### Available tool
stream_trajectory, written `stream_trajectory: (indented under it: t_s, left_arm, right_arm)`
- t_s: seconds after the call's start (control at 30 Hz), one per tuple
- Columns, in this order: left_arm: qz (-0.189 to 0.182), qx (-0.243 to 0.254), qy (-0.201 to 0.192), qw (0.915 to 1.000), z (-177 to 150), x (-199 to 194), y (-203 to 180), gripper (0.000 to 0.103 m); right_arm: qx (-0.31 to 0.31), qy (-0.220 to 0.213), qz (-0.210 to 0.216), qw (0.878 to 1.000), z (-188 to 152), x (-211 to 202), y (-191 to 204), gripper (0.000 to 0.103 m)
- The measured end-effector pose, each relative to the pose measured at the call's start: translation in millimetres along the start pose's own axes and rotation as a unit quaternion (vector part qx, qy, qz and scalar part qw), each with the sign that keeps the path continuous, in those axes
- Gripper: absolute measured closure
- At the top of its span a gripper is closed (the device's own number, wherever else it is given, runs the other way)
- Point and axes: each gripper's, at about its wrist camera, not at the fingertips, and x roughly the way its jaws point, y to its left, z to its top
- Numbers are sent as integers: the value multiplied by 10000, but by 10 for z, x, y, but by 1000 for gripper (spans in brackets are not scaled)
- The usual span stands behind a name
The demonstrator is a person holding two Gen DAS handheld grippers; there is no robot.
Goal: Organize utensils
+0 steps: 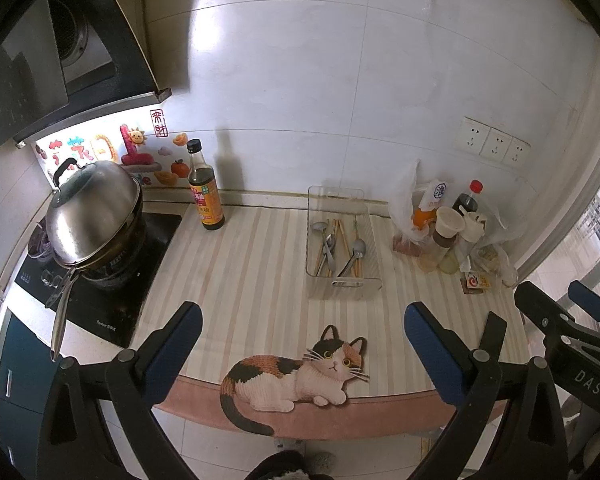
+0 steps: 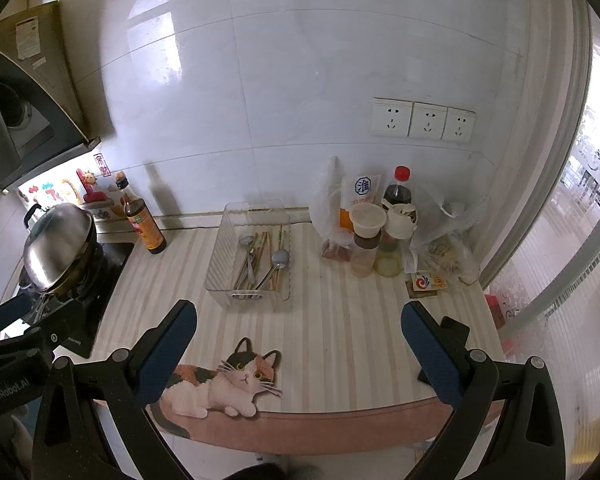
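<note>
A clear plastic tray (image 1: 342,284) stands on the striped counter mat near the wall; it also shows in the right wrist view (image 2: 220,276). Inside lie metal spoons (image 1: 356,250) (image 2: 278,260) and wooden chopsticks (image 1: 340,236) (image 2: 262,246). My left gripper (image 1: 304,344) is open and empty, held above the mat's front edge, short of the tray. My right gripper (image 2: 300,344) is open and empty at the same distance, to the right of the left one. The right gripper's body shows at the right of the left wrist view (image 1: 572,332).
A steel lidded pot (image 1: 92,216) sits on a black cooktop (image 1: 100,292) at the left. A dark sauce bottle (image 1: 204,188) stands by the wall. Bottles, cups and plastic bags (image 2: 384,228) crowd the back right corner. A cat picture (image 1: 300,376) marks the mat's front edge.
</note>
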Motion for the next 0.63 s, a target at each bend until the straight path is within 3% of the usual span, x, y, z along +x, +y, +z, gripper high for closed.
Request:
stream_trajectory:
  t_s: [0.63]
  left_arm:
    - [-40,26,14,10000,-29,-32,-13,0]
  right_arm:
    - [13,13,-5,10000,15,-2,10,0]
